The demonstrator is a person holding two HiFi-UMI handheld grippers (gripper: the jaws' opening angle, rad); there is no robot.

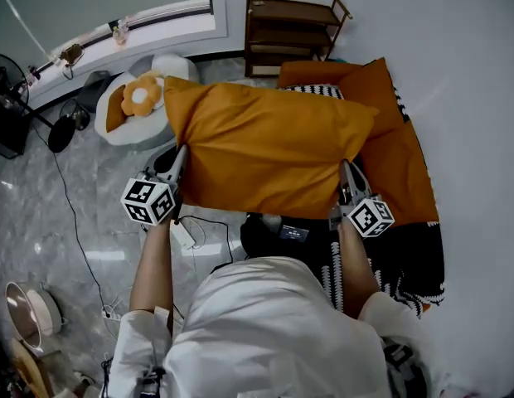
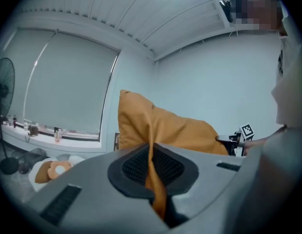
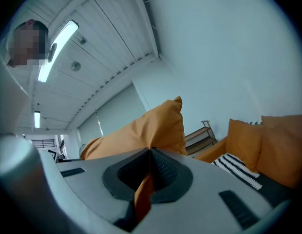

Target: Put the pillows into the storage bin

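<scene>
In mid-air, one orange pillow (image 1: 265,143) hangs, jaws of left gripper (image 1: 180,162) and right gripper (image 1: 346,174) pinching it.

Dark wooden shelf (image 1: 286,13) stands upright — black standing fan (image 2: 2,89) well apart from it.

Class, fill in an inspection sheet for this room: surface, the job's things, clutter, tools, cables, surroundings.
Surface: marble floor, partly covered.
Job's things: orange pillow held up in the air; white bin on the floor beyond it, flower cushion inside; spare pillows on striped bedding at right.
Clutter: power strip on the floor.
Tools: left tool shut on the pillow's left edge; right tool shut on its right edge.
Cables: black cable trails across the floor at left.
Surroundings: wooden shelf by the wall; fan; window.
</scene>
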